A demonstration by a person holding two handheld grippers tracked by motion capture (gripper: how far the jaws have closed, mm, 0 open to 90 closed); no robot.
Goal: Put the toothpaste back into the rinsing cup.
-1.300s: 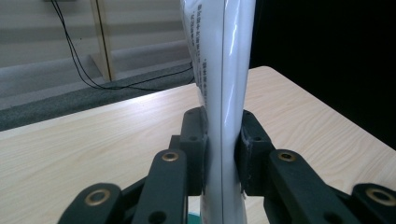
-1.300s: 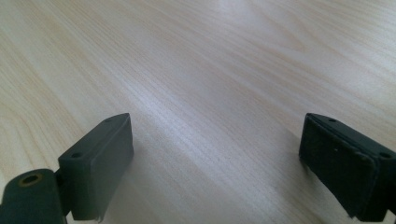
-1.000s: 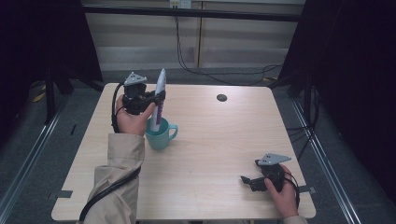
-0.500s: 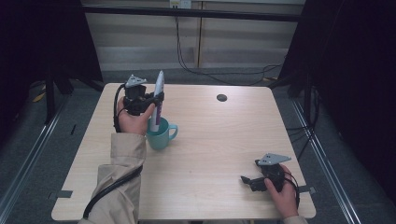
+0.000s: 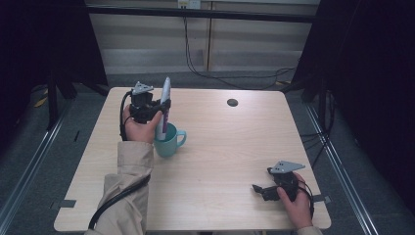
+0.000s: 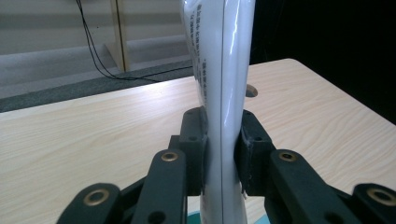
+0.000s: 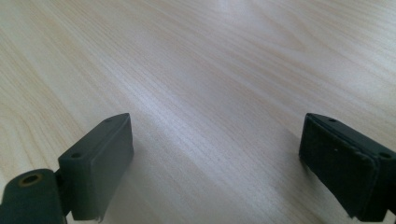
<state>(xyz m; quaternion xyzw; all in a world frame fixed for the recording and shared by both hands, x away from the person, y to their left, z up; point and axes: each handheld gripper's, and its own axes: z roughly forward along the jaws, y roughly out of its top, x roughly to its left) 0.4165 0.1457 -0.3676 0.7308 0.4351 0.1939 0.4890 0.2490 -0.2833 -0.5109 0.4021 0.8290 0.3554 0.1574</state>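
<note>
A white tube (image 5: 165, 105) with small print stands nearly upright, its lower end inside a teal mug (image 5: 169, 141) left of the table's middle. My left gripper (image 5: 163, 106) is shut on the tube's middle, above the mug. In the left gripper view the tube (image 6: 224, 93) is pinched between the two black pads (image 6: 192, 149), and the mug's teal rim (image 6: 192, 219) peeks in at the bottom. My right gripper (image 5: 259, 189) rests low at the table's front right, open, with bare wood between its wide-apart fingers (image 7: 100, 163).
The light wooden table (image 5: 230, 147) has a round cable hole (image 5: 232, 102) near its far edge. Black cables hang behind the table against a pale wall. Dark curtains stand at both sides.
The left gripper and tube have shifted slightly, the tube staying upright in the mug. The right gripper has not moved.
</note>
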